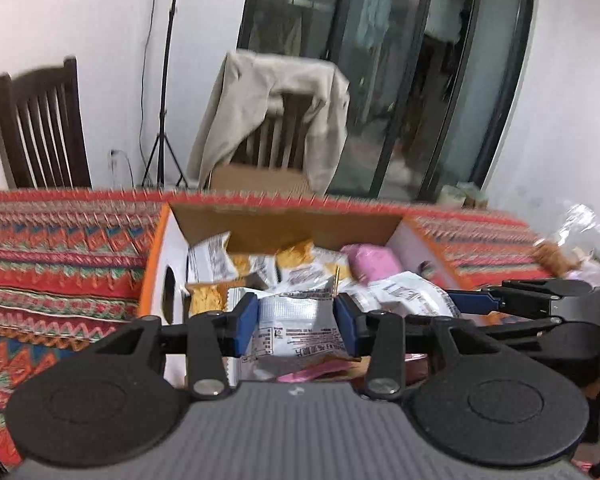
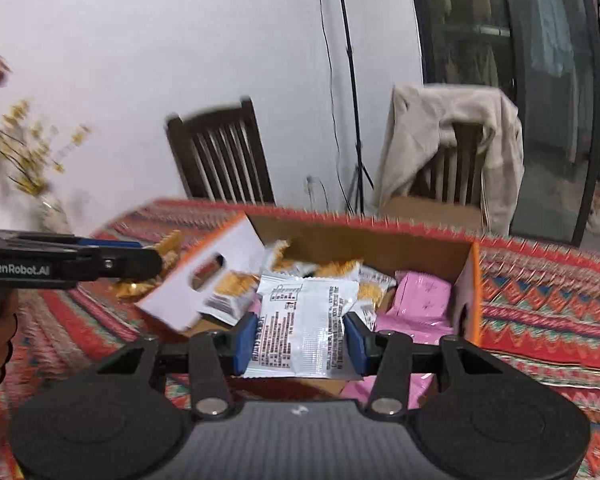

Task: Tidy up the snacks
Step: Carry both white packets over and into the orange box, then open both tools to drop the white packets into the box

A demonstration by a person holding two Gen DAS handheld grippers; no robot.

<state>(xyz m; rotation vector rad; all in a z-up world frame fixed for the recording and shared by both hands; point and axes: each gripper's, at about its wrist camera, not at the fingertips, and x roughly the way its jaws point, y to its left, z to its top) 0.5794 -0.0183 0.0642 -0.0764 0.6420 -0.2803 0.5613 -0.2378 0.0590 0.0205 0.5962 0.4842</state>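
Observation:
An open cardboard box (image 1: 284, 224) with orange-edged white flaps stands on the table, holding several yellow, white and pink snack packets (image 1: 374, 260). My left gripper (image 1: 296, 308) is shut on a silver packet (image 1: 288, 320) with printed text, held over the near side of the box. My right gripper (image 2: 304, 332) is shut on a white printed packet (image 2: 300, 328) above the box (image 2: 360, 240). Each gripper shows in the other's view: the right gripper (image 1: 472, 300) beside the box, and the left gripper (image 2: 140, 256) by the flap, with something yellow at its tip.
A red patterned tablecloth (image 1: 60, 248) covers the table. Behind it stand a dark wooden chair (image 1: 40, 128), a chair draped with a beige jacket (image 1: 272, 112) and a tripod stand. A clear bag of snacks (image 1: 560, 248) lies at the right. A vase of yellow flowers (image 2: 32, 168) stands far left.

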